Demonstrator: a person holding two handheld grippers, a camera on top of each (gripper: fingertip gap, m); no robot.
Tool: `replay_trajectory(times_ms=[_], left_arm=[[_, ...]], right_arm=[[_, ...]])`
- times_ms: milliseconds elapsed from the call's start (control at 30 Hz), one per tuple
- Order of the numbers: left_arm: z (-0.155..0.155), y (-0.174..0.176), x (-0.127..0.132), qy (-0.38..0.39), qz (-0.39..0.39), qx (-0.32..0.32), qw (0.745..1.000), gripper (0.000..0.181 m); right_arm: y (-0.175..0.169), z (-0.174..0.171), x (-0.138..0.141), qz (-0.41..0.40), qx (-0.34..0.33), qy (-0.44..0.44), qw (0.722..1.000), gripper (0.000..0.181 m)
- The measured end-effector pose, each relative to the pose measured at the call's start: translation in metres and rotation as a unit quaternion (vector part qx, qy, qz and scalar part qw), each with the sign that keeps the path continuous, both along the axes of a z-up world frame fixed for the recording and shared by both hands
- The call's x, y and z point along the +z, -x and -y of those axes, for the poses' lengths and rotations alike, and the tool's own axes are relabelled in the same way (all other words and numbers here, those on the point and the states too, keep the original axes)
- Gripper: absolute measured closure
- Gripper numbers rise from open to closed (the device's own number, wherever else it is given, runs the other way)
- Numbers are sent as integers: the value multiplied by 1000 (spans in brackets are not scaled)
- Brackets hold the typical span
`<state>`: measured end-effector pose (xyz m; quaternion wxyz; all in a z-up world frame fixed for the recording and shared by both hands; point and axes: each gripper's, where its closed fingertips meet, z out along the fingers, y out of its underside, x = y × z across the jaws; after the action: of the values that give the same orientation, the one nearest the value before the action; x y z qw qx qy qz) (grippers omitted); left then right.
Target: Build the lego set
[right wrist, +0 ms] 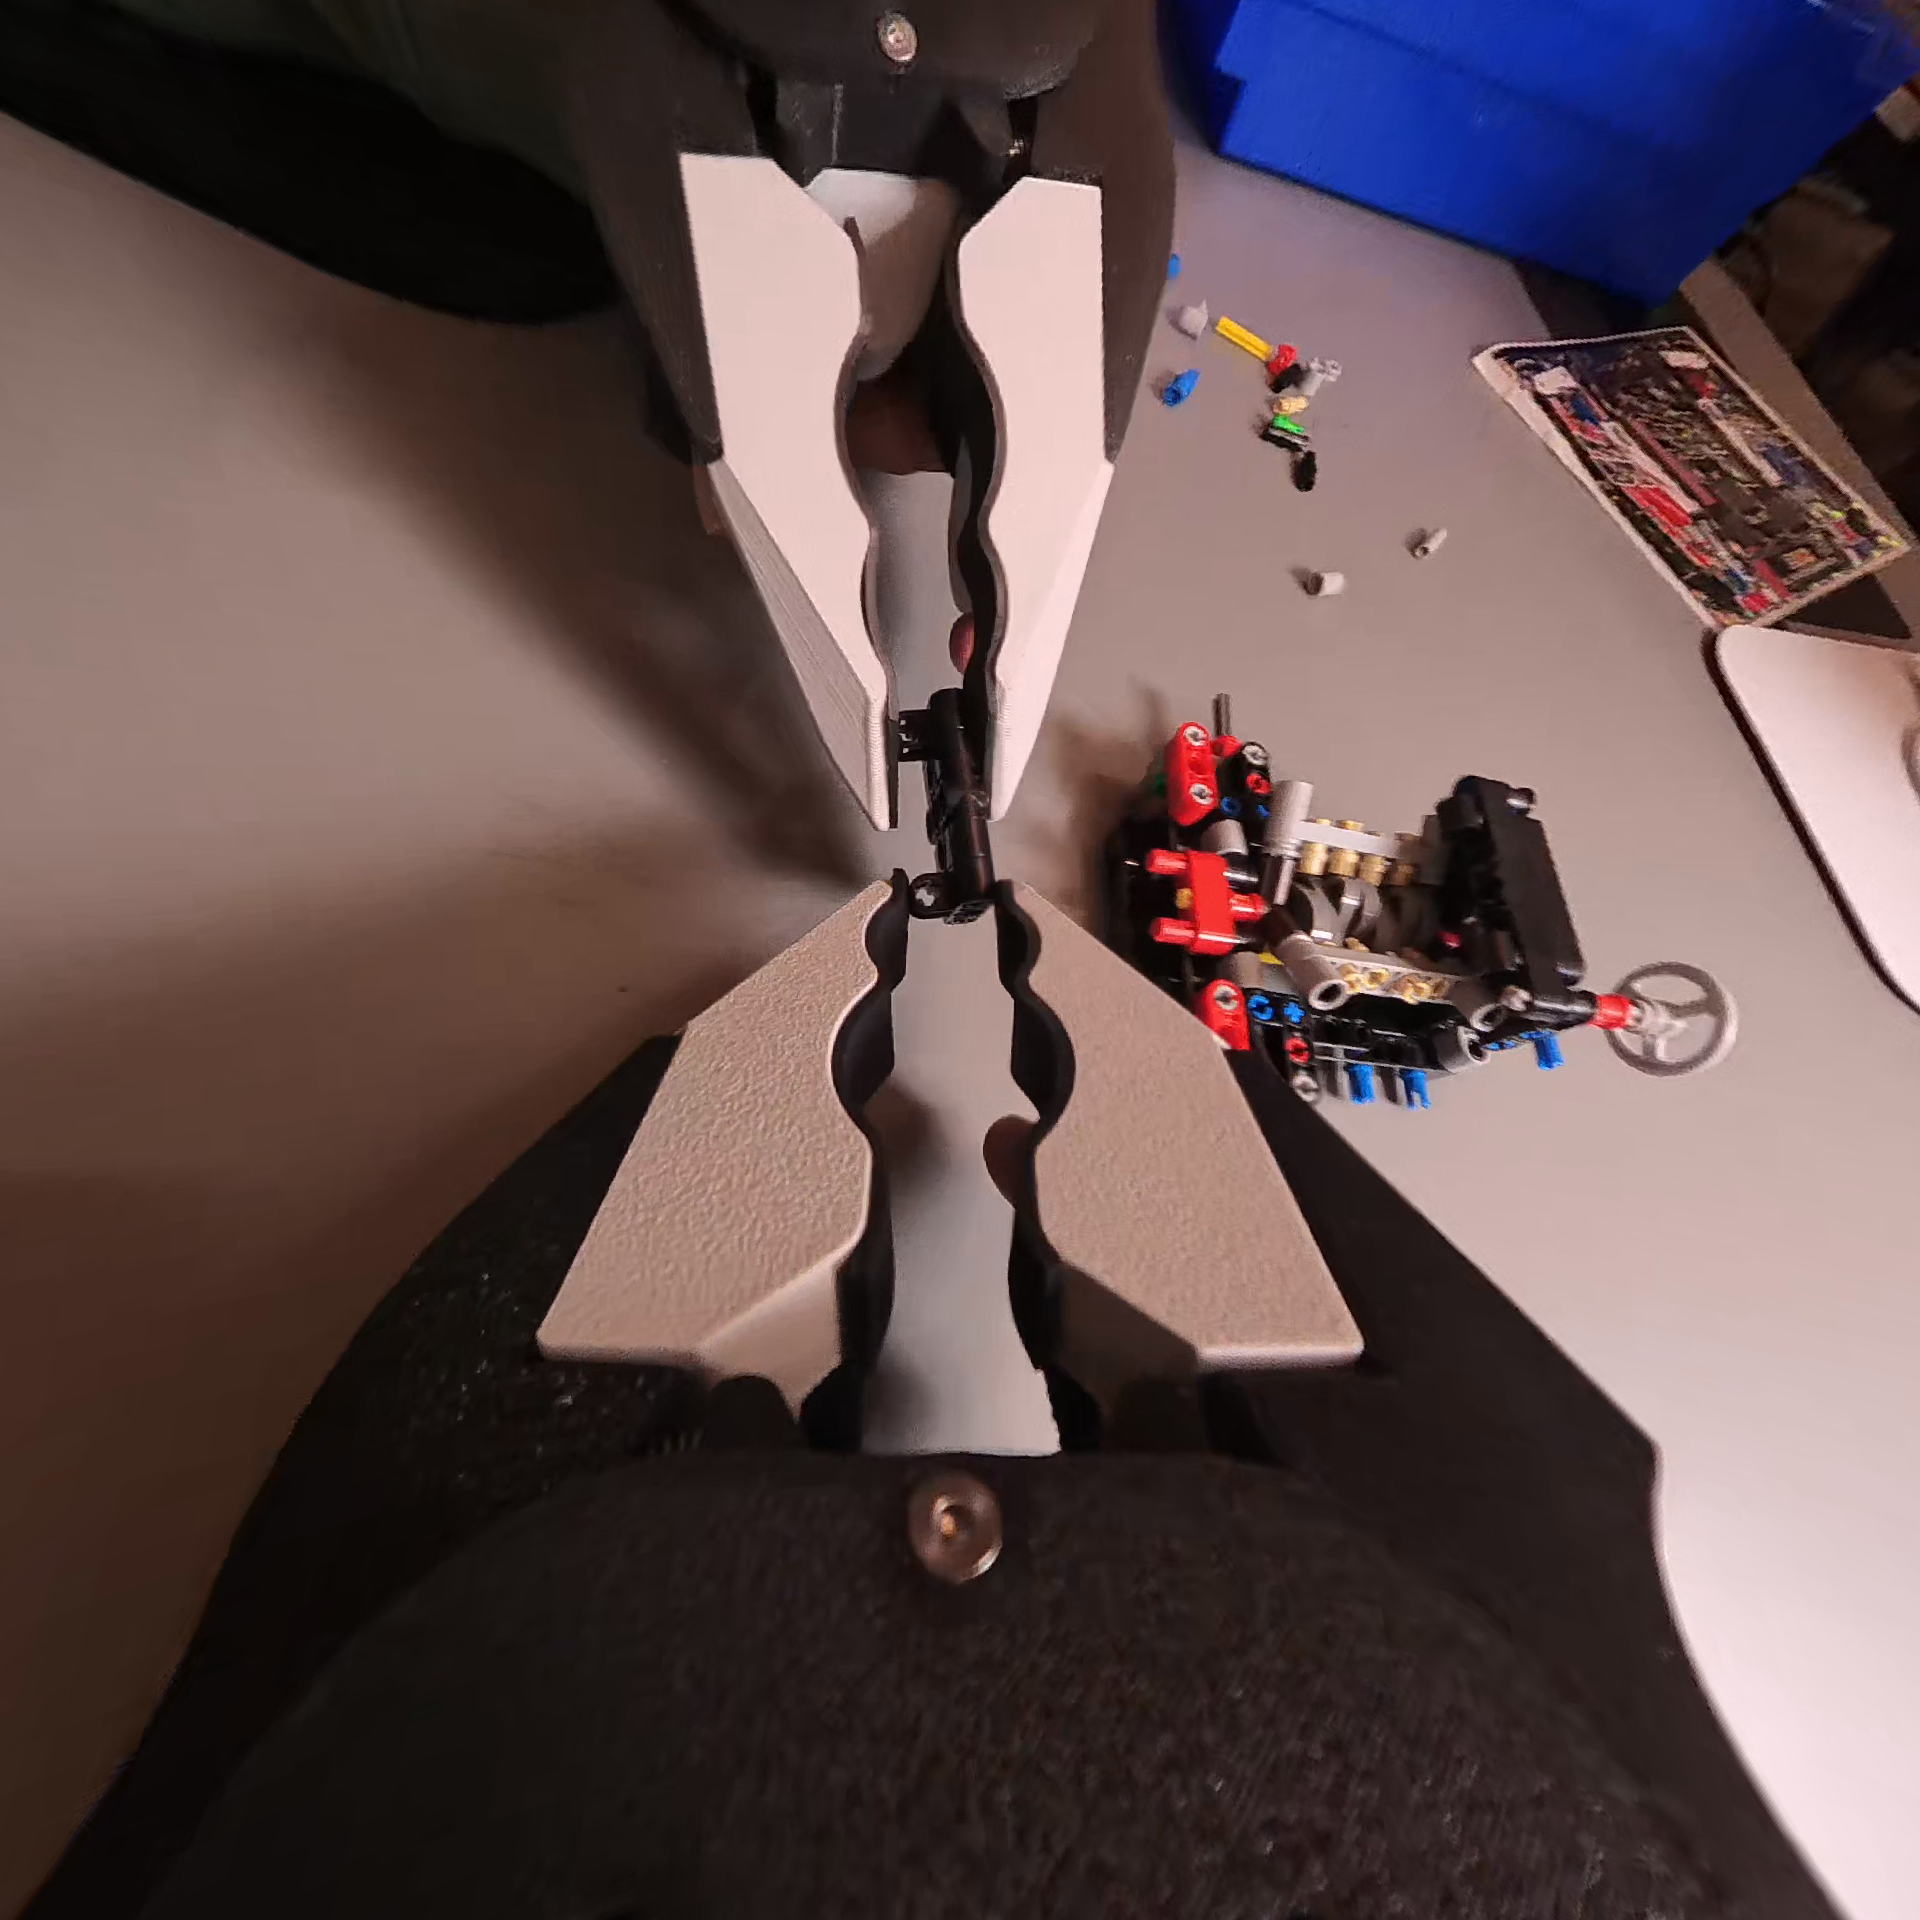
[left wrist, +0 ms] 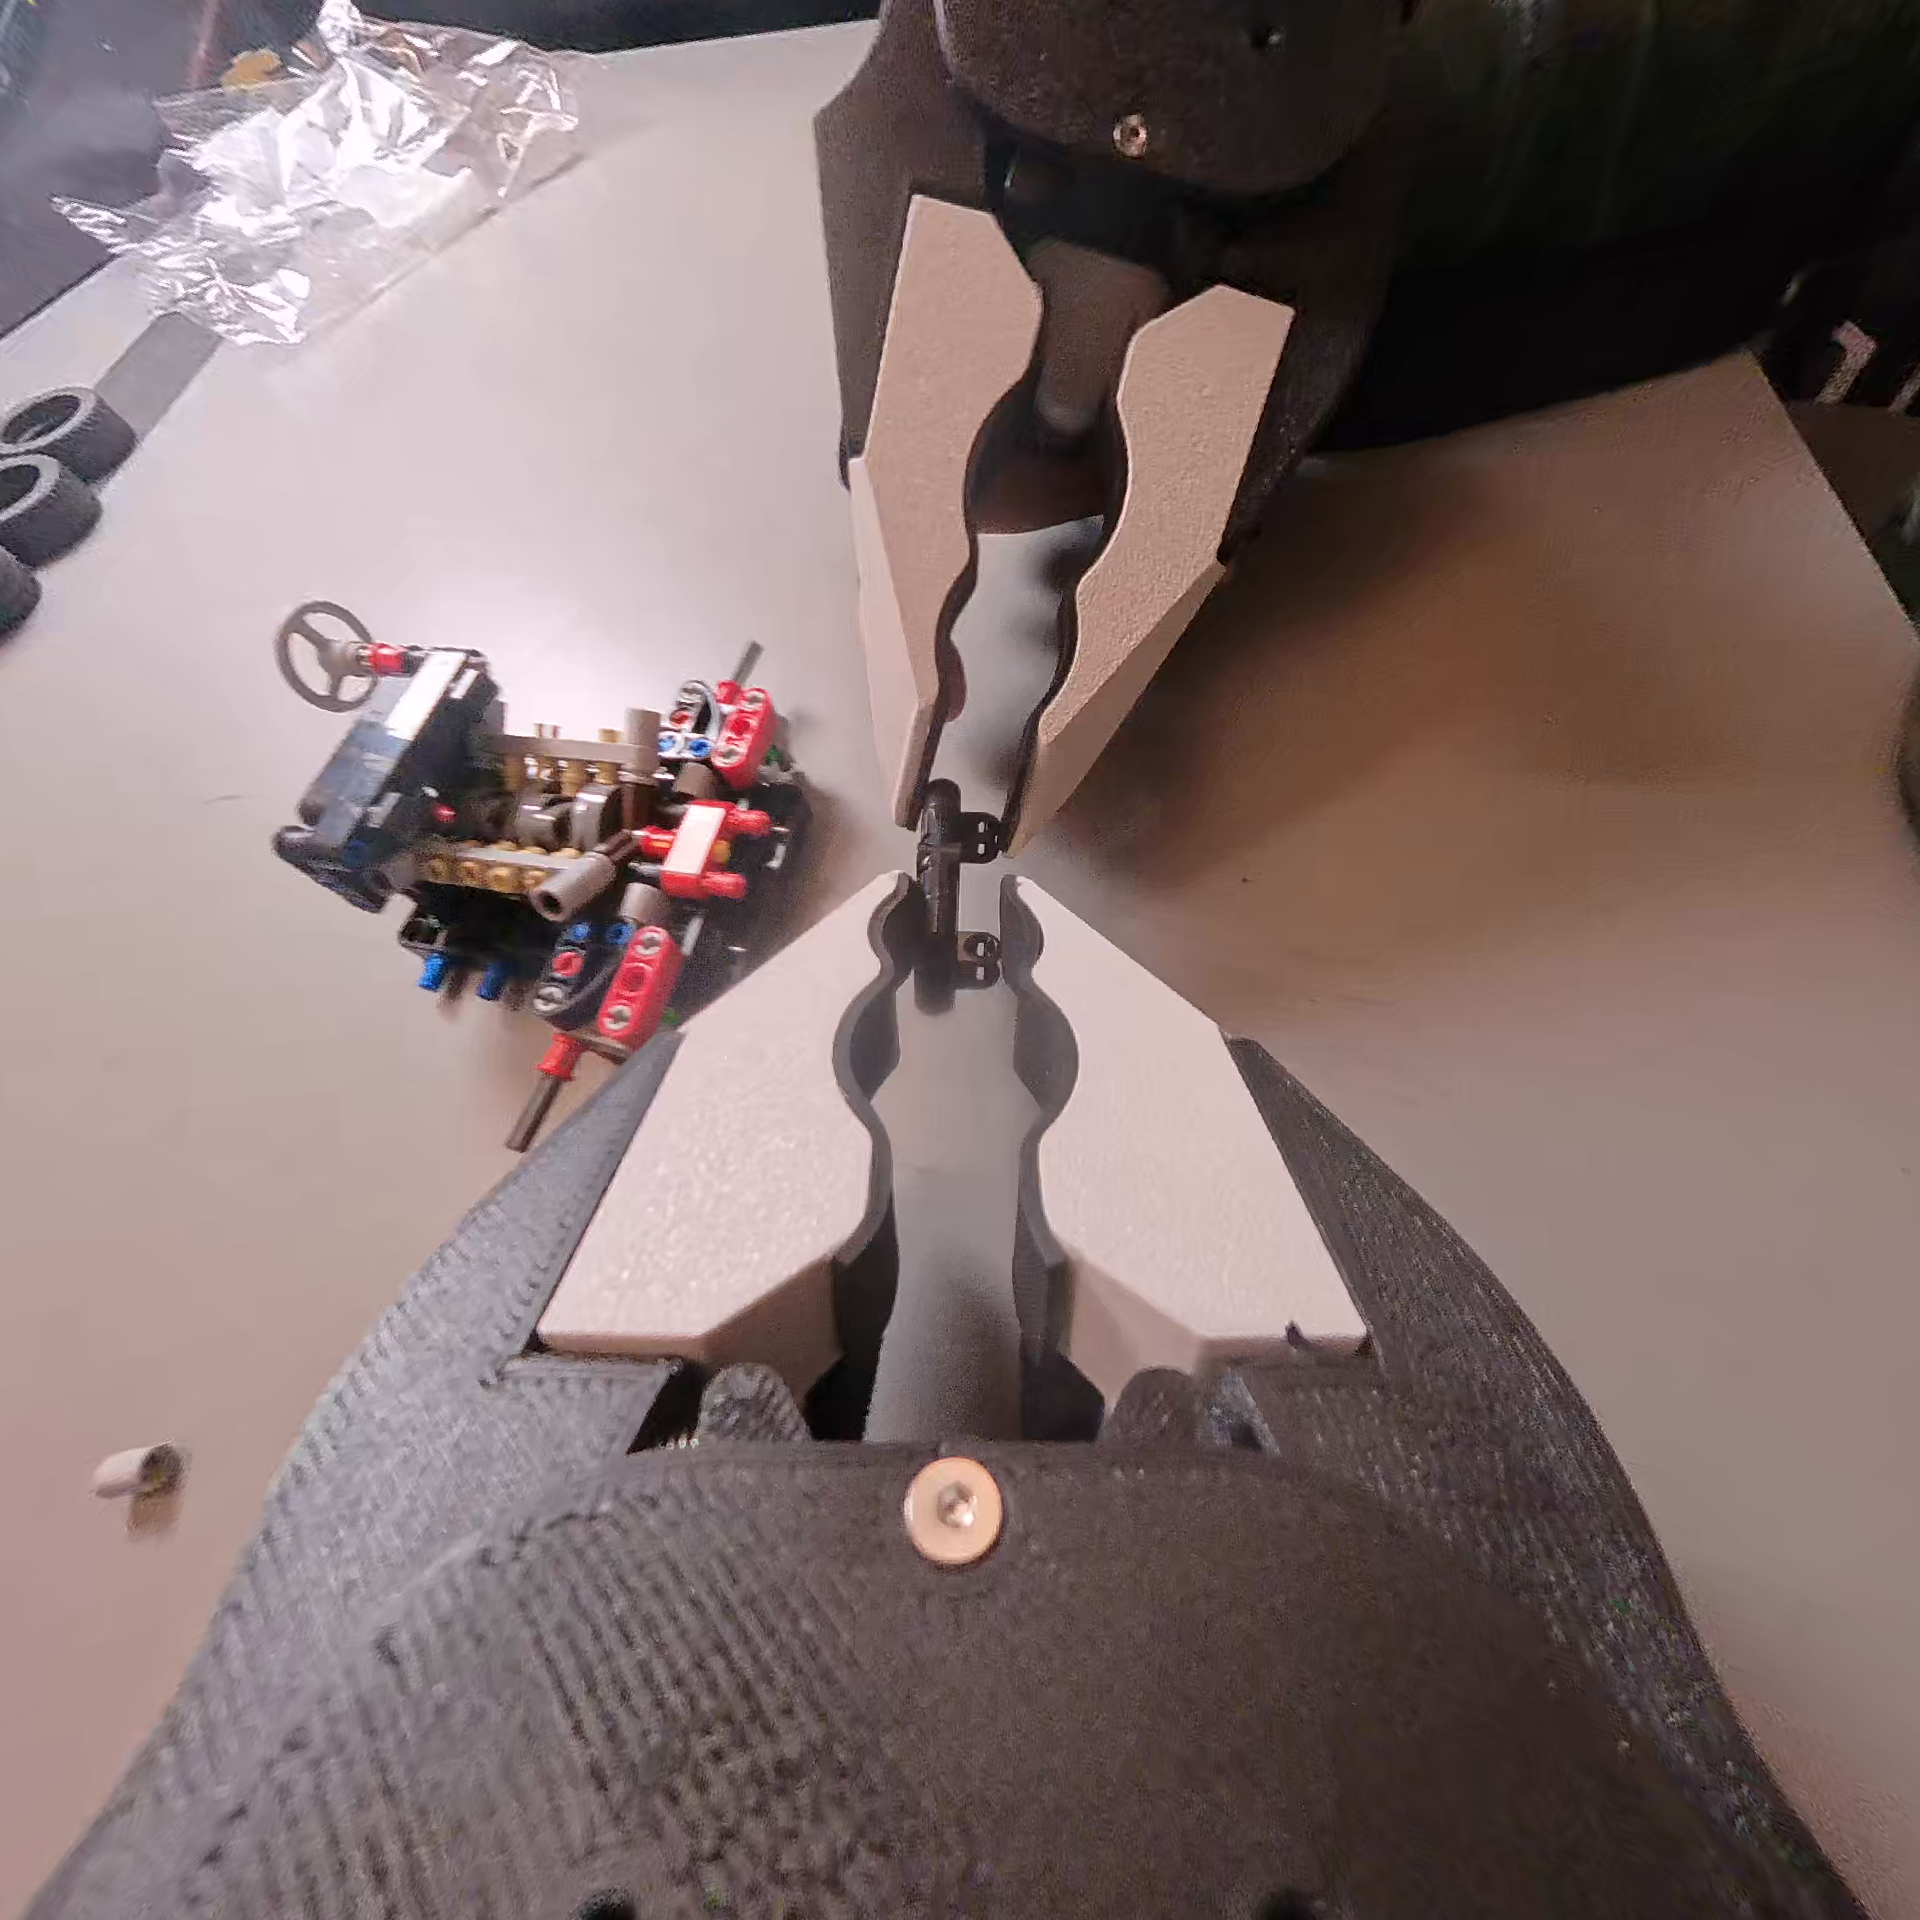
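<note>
Left gripper (left wrist: 951,899) and right gripper (right wrist: 948,899) meet tip to tip, both clamped on one small black pinned lego connector piece (left wrist: 943,868), held above the grey table (left wrist: 1455,935). The half-built red, black and grey lego chassis with a steering wheel (left wrist: 540,831) lies at 9 o'clock in the left view and 3 o'clock in the right view.

Far left of my left tool, crumpled clear plastic wrap (left wrist: 332,156) lies on the grey worktop (left wrist: 468,499). Beyond my right tool sits a blue bin (right wrist: 1538,114).
</note>
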<state>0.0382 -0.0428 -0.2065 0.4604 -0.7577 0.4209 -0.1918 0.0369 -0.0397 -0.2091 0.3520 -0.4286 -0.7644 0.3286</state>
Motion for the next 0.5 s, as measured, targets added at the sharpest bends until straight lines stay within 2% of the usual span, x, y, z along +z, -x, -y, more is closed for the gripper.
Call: replay_trajectory(times_ms=[100,267,500], left_arm=[[-17,9,5,-9,-5,23,1000,165],[-34,25,7,-48,-51,47,996,153],[-41,31,-1,-56,-94,42,993,139]], right_arm=[[4,-13,6,-1,-40,20,999,166],[6,-30,3,8,-87,41,995,166],[8,-36,-5,23,-101,31,994,166]])
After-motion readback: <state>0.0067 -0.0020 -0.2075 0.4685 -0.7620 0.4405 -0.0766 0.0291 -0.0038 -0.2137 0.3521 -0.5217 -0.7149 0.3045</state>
